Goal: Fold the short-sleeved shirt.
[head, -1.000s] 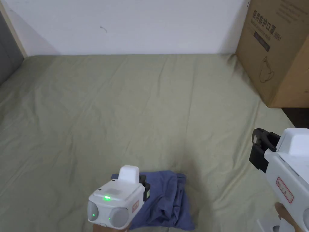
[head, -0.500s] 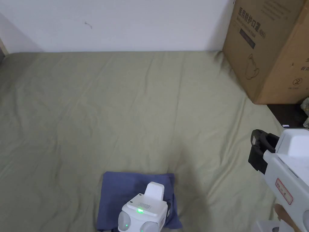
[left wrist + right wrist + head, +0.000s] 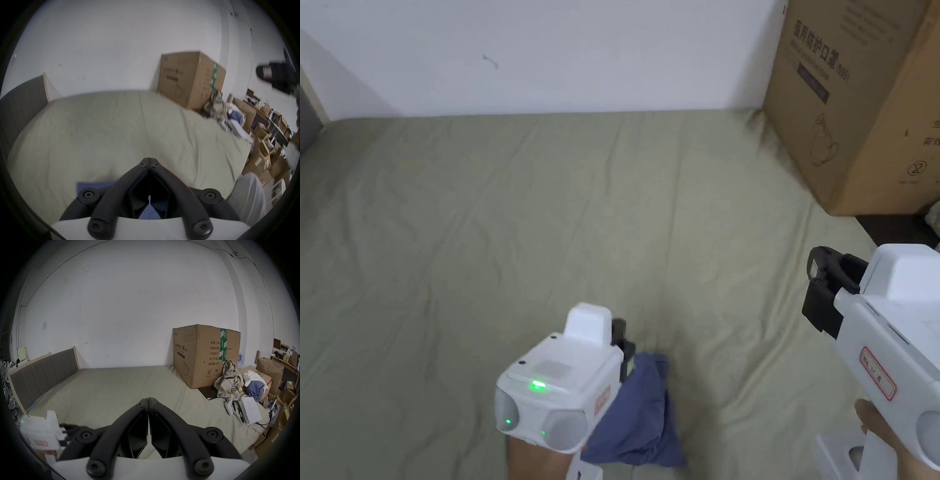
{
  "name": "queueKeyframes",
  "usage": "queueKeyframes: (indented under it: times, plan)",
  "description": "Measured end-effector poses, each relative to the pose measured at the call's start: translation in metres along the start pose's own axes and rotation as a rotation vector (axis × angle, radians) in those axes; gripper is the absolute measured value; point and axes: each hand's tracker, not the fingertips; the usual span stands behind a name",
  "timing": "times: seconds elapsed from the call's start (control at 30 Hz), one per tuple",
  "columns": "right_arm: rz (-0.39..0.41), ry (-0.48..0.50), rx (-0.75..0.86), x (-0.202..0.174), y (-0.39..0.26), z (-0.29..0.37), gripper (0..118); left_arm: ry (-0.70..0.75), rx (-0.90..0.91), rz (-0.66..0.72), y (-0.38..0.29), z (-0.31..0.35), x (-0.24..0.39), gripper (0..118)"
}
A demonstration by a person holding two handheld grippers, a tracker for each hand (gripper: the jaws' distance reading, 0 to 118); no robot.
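blue shirt [image 3: 640, 415] half hidden behind left gripper [image 3: 621, 342], cardboard box [image 3: 856, 100] cut by frame edge

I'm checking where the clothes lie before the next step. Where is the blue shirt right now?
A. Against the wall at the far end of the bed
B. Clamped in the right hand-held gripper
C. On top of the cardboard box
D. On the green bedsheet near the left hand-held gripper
D: the blue shirt lies bunched on the green bedsheet, right beside the left hand-held gripper.

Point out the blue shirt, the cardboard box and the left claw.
blue shirt [image 3: 640, 415], head view, on its rumpled top layer.
cardboard box [image 3: 197, 356], right gripper view, on its printed front face.
left claw [image 3: 149, 160], left gripper view, where its shut tips meet.
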Motion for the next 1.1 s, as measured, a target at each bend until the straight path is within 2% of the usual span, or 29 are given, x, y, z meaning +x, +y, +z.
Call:
queueKeyframes:
  times: [0.27,0.4,0.6,0.7,1.1]
  plan:
    - [0.011,0.028,0.086,-0.026,0.02,0.002,0,0.151,0.215,-0.038,0.068,0.069,-0.054,0]
    - [0.019,0.034,0.128,-0.038,0.025,-0.001,0,0.262,0.29,-0.092,0.081,0.093,-0.077,0]
    - [0.028,0.035,0.172,-0.051,0.031,-0.003,0,0.355,0.331,-0.081,0.086,0.12,-0.107,0]
    - [0.034,0.038,0.172,-0.055,0.033,-0.005,0,0.361,0.332,-0.033,0.083,0.127,-0.12,0]
    - [0.043,0.053,0.164,-0.067,0.03,-0.008,0,0.383,0.345,-0.009,0.078,0.135,-0.128,0]
